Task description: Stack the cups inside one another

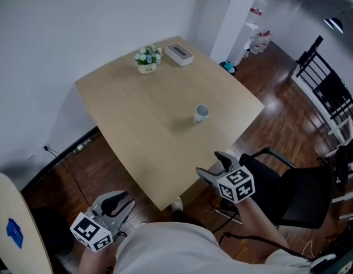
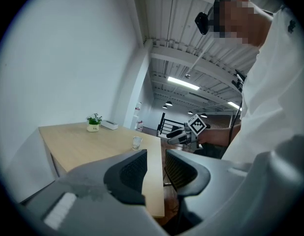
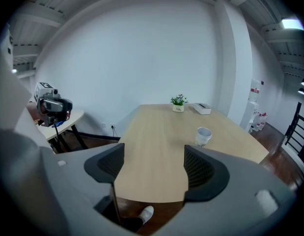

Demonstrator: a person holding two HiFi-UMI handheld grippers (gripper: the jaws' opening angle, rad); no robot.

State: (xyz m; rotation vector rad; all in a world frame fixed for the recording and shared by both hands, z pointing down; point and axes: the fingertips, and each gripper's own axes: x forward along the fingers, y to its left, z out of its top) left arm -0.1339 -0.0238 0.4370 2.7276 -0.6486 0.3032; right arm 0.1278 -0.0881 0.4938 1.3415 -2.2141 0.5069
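Note:
A single pale cup (image 1: pixel 201 113) stands upright on the wooden table (image 1: pixel 136 124), right of its middle; it also shows as the cup (image 3: pixel 204 135) and, small, as the cup (image 2: pixel 137 142). My right gripper (image 1: pixel 212 164) hovers off the table's near edge, short of the cup, jaws wide apart and empty (image 3: pixel 154 163). My left gripper (image 1: pixel 124 201) hangs low at the near left, beyond the table's corner. Its jaws (image 2: pixel 155 168) stand almost together with only a narrow slit and nothing between them.
A small potted plant (image 1: pixel 147 59) and a white tissue box (image 1: pixel 179 53) sit at the table's far edge. A black chair (image 1: pixel 296 193) stands to the right of me, a round side table (image 1: pixel 16 221) at the left. A cable (image 1: pixel 68 164) lies on the floor.

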